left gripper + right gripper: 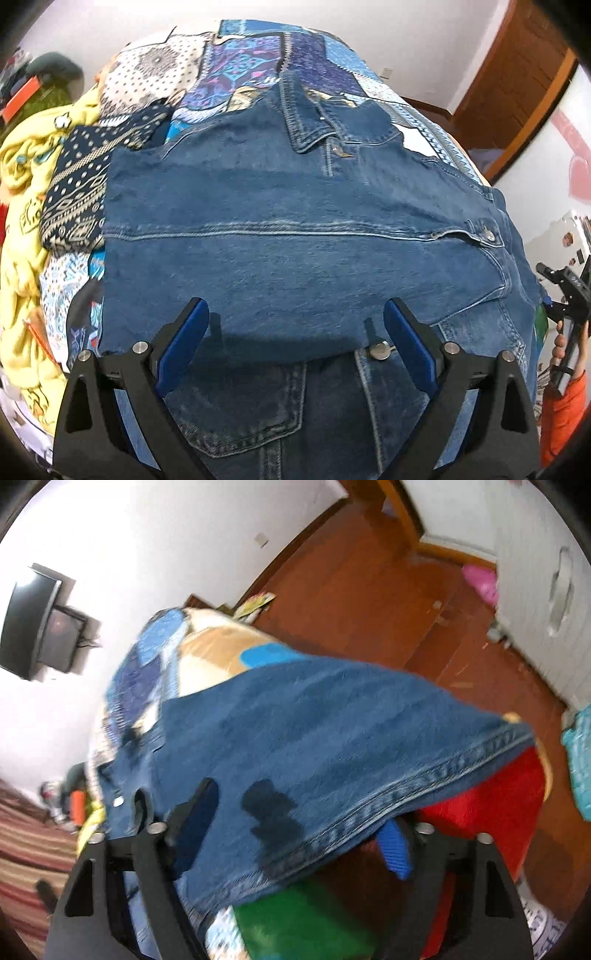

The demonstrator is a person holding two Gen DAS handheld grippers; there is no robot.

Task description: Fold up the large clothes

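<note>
Patchwork bedspread [258,62] carries denim jacket [295,229], one panel folded over. Left tool [295,317] released above the fold. Right tool [299,823] straddles hem, pads unclenched, probably to lift it.

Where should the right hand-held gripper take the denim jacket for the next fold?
Probably the stitched hem of the denim jacket, approached from the bed's edge: it overhangs there, a free firm band between the right hand-held gripper's open jaws.
</note>
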